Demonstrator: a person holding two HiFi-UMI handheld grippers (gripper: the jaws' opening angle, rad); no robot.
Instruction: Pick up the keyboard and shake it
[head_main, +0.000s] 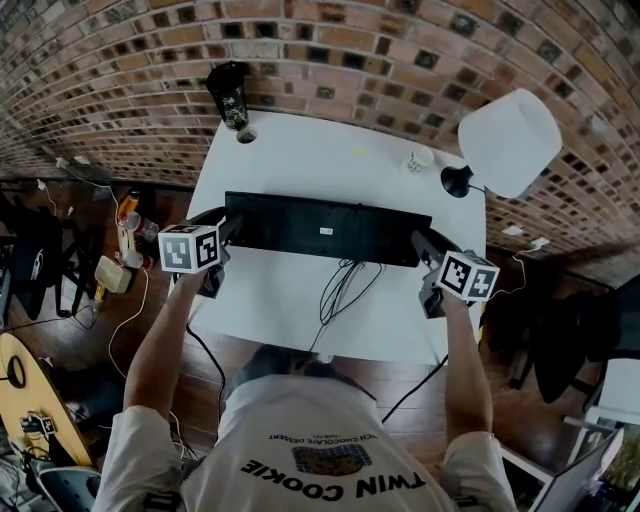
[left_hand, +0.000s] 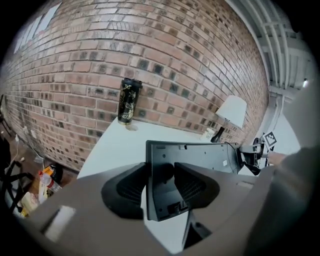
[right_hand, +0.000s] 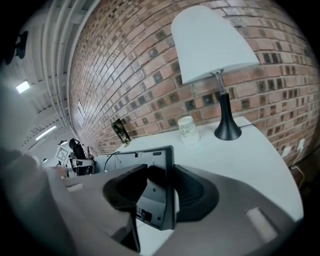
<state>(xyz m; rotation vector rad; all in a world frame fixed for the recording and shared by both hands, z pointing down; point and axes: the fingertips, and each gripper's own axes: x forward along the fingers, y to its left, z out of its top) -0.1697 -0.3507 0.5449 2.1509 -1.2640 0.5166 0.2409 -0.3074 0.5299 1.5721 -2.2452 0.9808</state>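
the table (head_main: 300, 165) stands against the brick wall (head_main: 350, 45). the keyboard (head_main: 325, 228) stretches left to right above the table's middle, tilted up on its long edge. its left end sits clamped between the jaws of the left gripper (head_main: 231, 229), its right end between those of the right gripper (head_main: 419, 244). a cable (head_main: 345, 285) trails from the keyboard onto the table's near half. the tumbler (head_main: 229, 95) stands at the far left corner, by the wall. the cup (head_main: 420, 158) stands at the far right, with the lamp (head_main: 510, 142) just right of it.
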